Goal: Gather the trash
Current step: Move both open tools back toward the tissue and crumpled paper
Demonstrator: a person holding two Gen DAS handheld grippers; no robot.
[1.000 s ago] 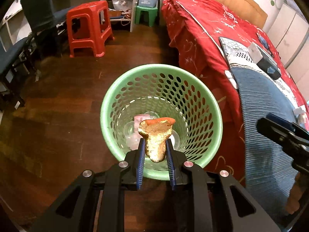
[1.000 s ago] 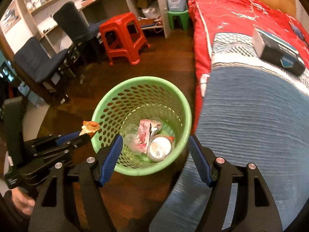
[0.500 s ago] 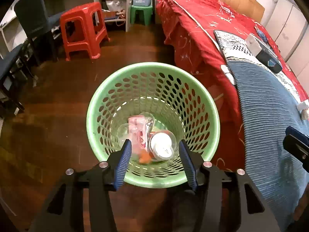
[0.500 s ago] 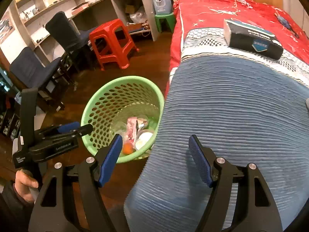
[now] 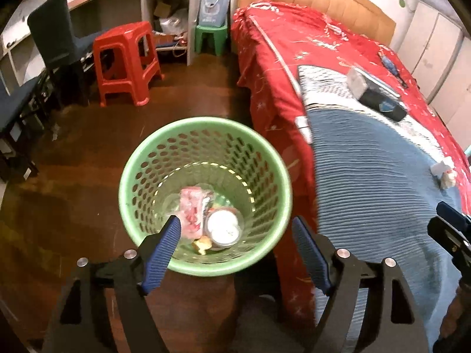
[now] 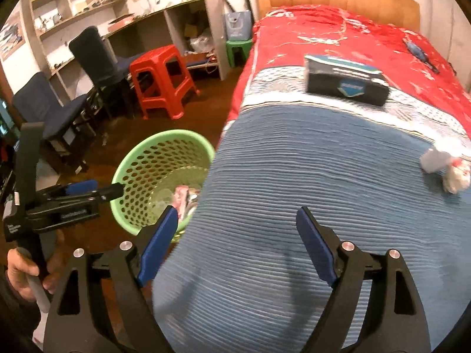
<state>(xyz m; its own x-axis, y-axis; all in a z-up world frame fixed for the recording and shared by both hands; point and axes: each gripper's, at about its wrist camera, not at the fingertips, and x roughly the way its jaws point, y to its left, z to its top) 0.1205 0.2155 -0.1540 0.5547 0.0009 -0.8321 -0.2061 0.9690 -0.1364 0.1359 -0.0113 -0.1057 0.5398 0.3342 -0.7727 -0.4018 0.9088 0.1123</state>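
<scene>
Your left gripper [image 5: 235, 235] hovers over the green basket [image 5: 147, 158] with its blue-padded fingers [image 5: 160, 260] opening wide and nothing between them. Your right gripper [image 6: 237, 235] points at the blue ribbed blanket [image 6: 309, 176] at the bed's near end, its fingers likewise opening on empty air.

The collecting looks well under way but not finished. The basket, standing on the dark wood floor [image 5: 73, 176] just beside the bed, already holds a small heap at its bottom: a pink-and-white wrapper [image 5: 191, 209], a clear round cup with a white lid [image 5: 222, 228], a yellowish scrap [image 5: 201, 245] just beside the lid, and some clear plastic that is too blurred to name. The perforated walls above that heap are bare, so there is plenty of room.

What seems left lies farther off on the bed. A crumpled white wad with red flecks [image 6: 454, 178] rests near the blanket's far right edge, touching a pale object [image 6: 432, 160] too blurred to identify; both are probably next for your right hand. Beyond them a dark box with a blue badge [image 6: 346, 81] sits on the patterned band of the bedding, and a small blue item [image 6: 419, 53] lies on the red bedspread [image 6: 338, 26]; whether either counts as trash cannot be judged from here.
</scene>
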